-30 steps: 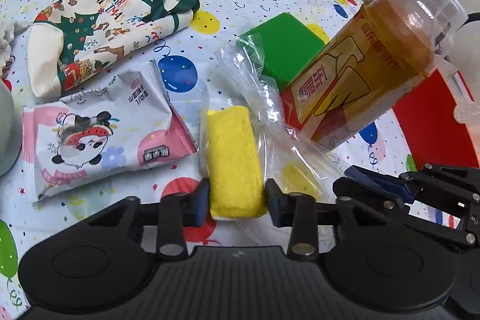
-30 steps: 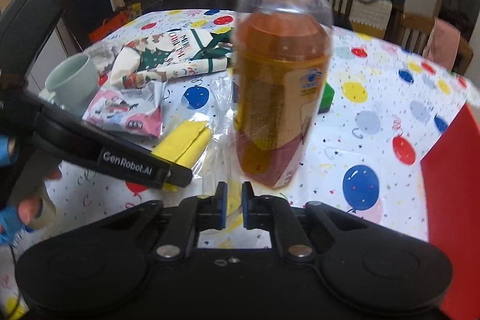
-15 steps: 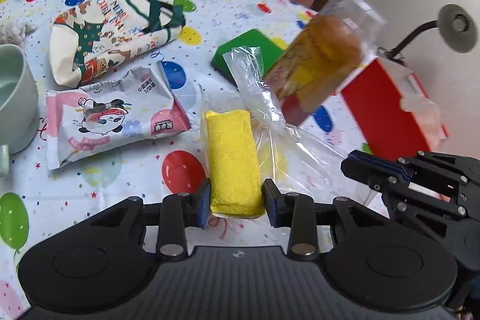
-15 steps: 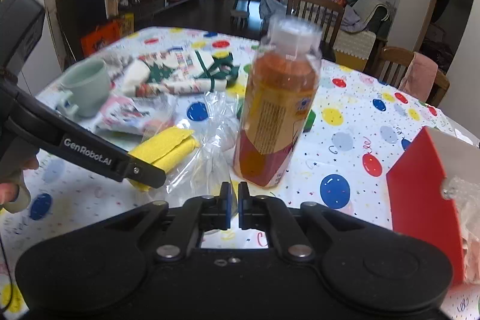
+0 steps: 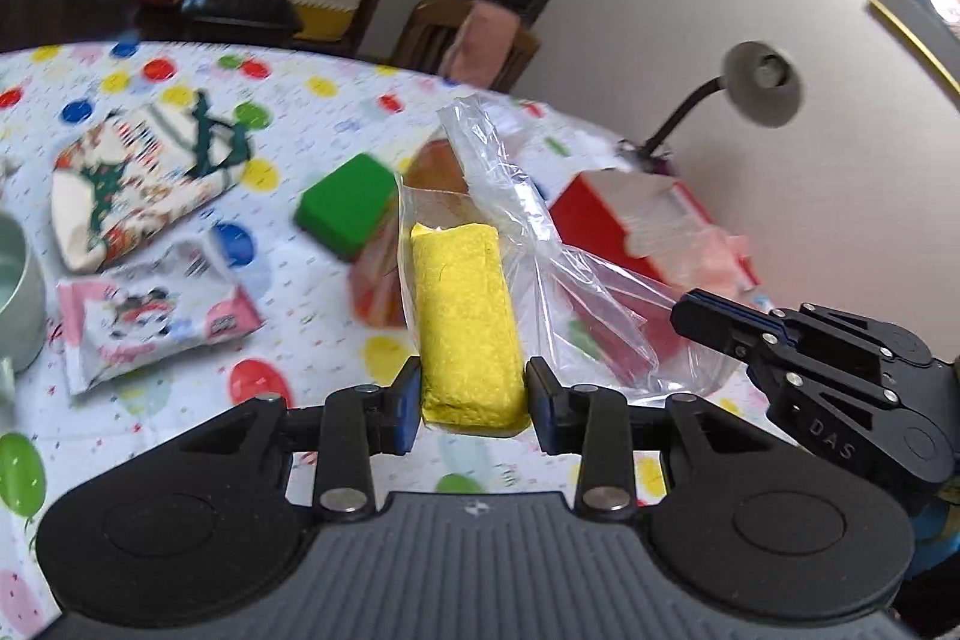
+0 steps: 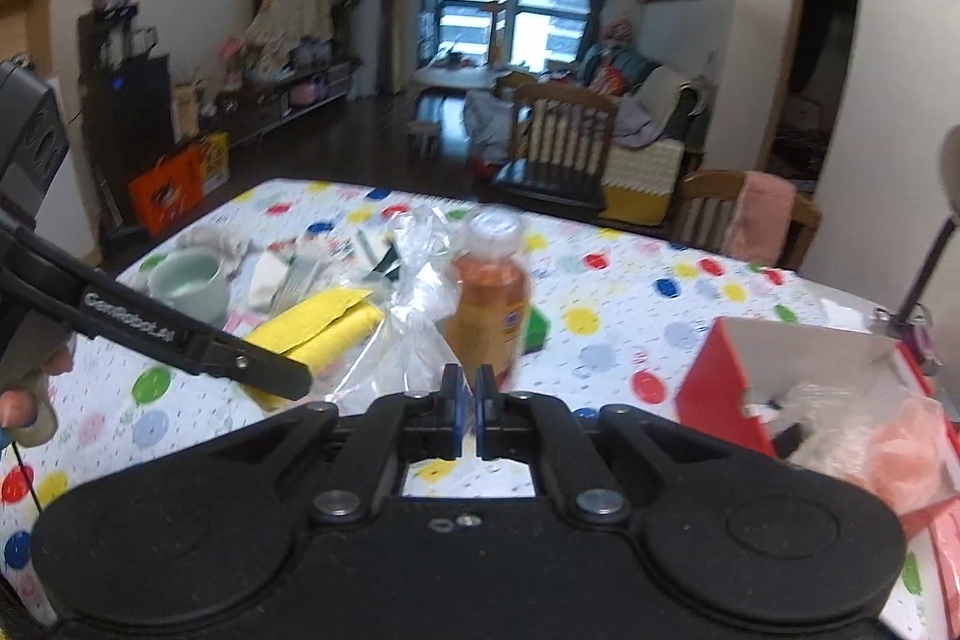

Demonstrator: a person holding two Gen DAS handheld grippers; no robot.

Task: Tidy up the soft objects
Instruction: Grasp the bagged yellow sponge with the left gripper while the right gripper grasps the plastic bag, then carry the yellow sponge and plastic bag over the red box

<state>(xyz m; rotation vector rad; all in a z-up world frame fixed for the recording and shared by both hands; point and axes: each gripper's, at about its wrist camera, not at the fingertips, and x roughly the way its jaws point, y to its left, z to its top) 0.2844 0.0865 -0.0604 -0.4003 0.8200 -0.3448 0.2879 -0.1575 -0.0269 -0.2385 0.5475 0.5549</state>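
Note:
My left gripper point(image 5: 473, 400) is shut on the near end of a yellow sponge block point(image 5: 468, 304), held above the table. A clear plastic bag point(image 5: 516, 214) hangs around the sponge's far end and right side; I cannot tell if the sponge is inside it. My right gripper point(image 6: 468, 400) is shut on the bag's point(image 6: 414, 328) lower edge. The left wrist view shows that gripper point(image 5: 684, 310) to the right of the sponge. From the right wrist, the sponge point(image 6: 318, 328) and left gripper point(image 6: 288, 379) are at the left.
An orange drink bottle point(image 6: 489, 292) stands behind the bag. A green block point(image 5: 354, 205), a Christmas pouch point(image 5: 144, 184), a pink snack packet point(image 5: 156, 334) and a mug point(image 5: 18, 292) lie to the left. An open red box point(image 5: 630, 232) and a lamp point(image 5: 762, 82) stand at the right.
Both grippers have risen, lifting the sponge and the bag off the tablecloth. The bottle and the other things now look lower and farther away. The right jaws closed fully.

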